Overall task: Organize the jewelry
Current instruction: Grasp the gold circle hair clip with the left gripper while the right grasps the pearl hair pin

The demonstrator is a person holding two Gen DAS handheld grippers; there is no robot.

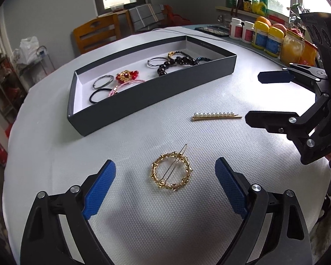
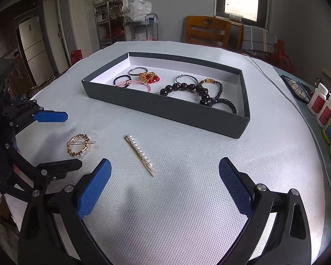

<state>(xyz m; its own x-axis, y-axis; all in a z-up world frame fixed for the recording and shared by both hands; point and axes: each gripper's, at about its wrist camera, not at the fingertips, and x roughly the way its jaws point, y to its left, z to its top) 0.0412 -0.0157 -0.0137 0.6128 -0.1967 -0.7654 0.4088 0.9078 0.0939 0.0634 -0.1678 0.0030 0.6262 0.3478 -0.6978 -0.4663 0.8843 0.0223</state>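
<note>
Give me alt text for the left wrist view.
Open left tongs frame a round gold hair clip on the white table. Beyond lie a pearl hairpin and a dark tray of bracelets and hair ties; the open right tongs enter from the right.

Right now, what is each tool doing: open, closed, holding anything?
Left tool: open, empty, round hair clip lying between its fingers.
Right tool: open, empty.

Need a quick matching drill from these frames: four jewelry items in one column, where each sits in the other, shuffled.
1. round gold clip
2. pearl hair pin
3. black bead bracelet
4. black hair tie

A. in the box, left end
B. on the mat between the left tongs
C. in the box, right half
D. on the mat ahead of the right tongs

Pairs: 1-B, 2-D, 3-C, 4-A
</note>
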